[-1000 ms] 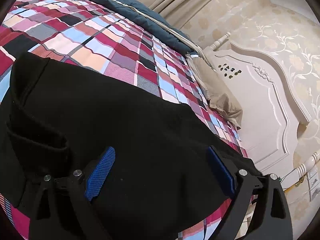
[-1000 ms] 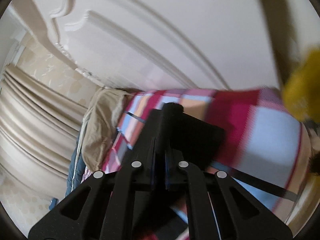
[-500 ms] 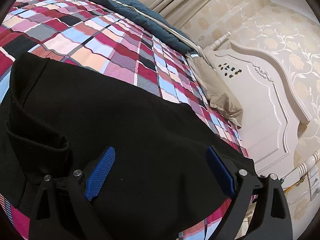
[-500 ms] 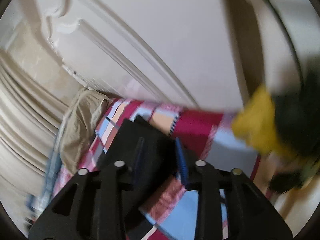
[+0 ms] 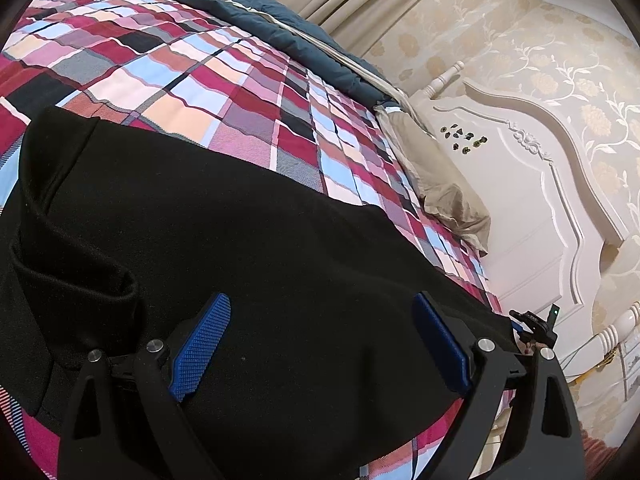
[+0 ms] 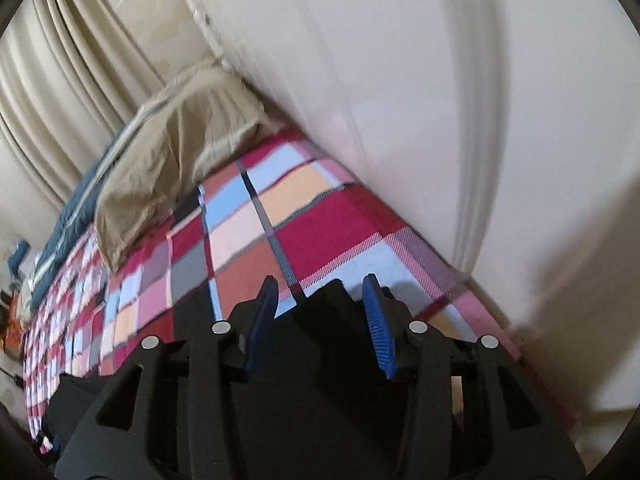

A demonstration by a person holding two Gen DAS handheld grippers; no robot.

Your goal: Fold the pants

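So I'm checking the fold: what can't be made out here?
- Left wrist view: the black pants run off the left and bottom edges; the left gripper covers their near part.
- Right wrist view: motion blur; the right gripper body hides the pants' near part.

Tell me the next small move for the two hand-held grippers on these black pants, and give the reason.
Probably draw the right hand-held gripper back off the black pants. Its jaws stand open, with a point of the cloth between them, lying on the plaid bedspread near the headboard. The left hand-held gripper is wide open above the flat fabric, gripping nothing, so it looks free to take the next fold.
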